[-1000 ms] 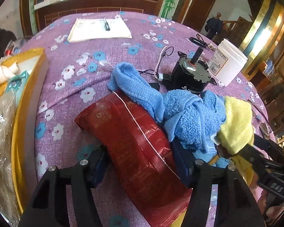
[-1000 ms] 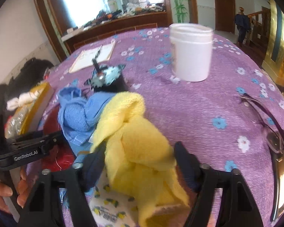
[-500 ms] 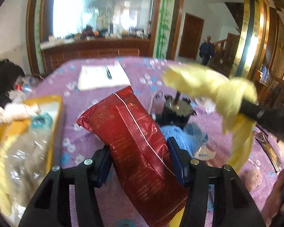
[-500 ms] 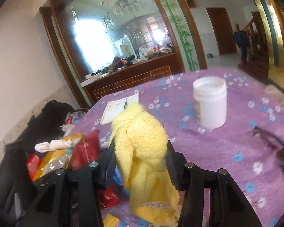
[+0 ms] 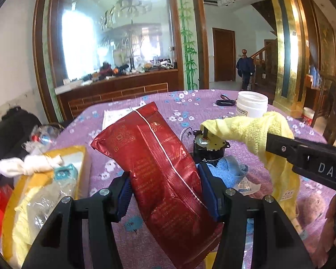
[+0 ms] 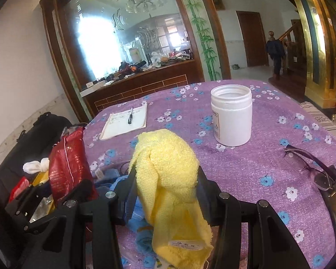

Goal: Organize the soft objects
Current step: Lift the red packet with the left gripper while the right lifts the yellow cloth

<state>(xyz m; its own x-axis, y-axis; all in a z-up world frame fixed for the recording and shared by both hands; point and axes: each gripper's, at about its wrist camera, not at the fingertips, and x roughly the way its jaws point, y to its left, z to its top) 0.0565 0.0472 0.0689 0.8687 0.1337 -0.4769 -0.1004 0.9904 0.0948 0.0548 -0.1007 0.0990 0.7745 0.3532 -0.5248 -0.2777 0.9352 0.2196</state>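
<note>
Left tool clamping red pouch, glasses only right view

the tablecloth is purple, dotted with small white and blue flowers. a shiny red bag is marked with one thin white line. the towel is yellow, the cloth is blue, and the jar is white.

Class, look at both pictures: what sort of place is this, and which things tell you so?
Probably a home's dining room: a round table under a floral purple tablecloth, a wooden sideboard beneath a big etched mirror, and a staircase behind.
</note>
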